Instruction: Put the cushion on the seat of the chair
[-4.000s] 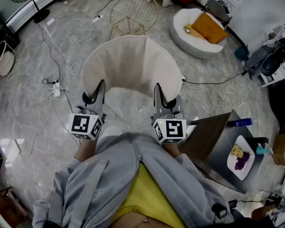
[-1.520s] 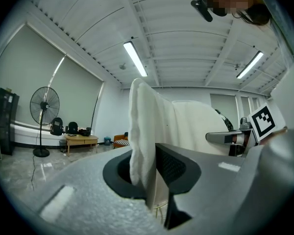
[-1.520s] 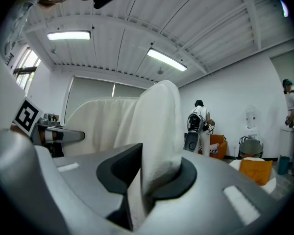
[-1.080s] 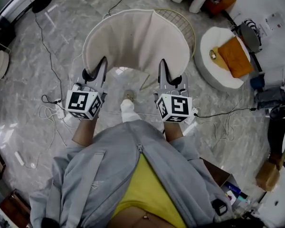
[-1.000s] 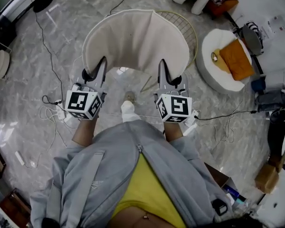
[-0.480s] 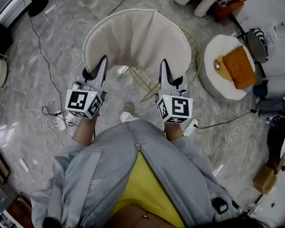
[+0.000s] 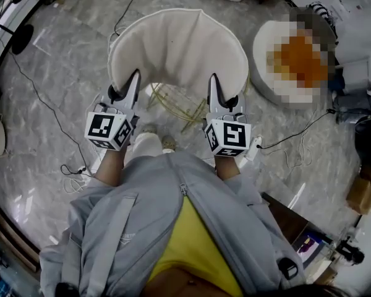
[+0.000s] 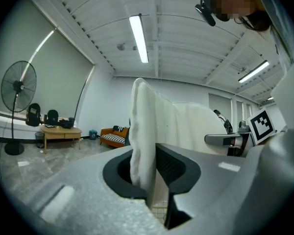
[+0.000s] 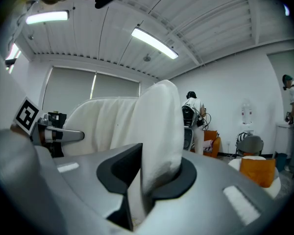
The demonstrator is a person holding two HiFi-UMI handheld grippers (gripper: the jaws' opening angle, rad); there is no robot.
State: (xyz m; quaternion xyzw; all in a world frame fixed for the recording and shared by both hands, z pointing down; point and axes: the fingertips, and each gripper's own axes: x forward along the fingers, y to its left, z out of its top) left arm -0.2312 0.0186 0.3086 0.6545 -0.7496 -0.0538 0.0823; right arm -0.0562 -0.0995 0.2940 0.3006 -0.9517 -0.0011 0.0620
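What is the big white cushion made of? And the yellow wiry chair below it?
Cushion: looks like soft, fuzzy cream fabric with a matte finish; it squashes and folds at its pinched edges. Chair: probably thin metal wire, gold-coloured, in an open grid.

A: What kind of place is depicted?
B: A large, open workroom of the lab or studio kind is indicated. A grey marble-look floor (image 7: 55, 60) is crossed by loose cables (image 7: 295, 135); long strip lights (image 8: 138, 38) are mounted on a ribbed ceiling (image 8: 186, 33). A pedestal fan (image 8: 18, 87), a wooden table (image 8: 60, 130) and an orange sofa (image 8: 113, 136) are seen along 1 wall.
A: Is it occupied?
B: A person with a backpack (image 9: 192, 114) is seen standing.
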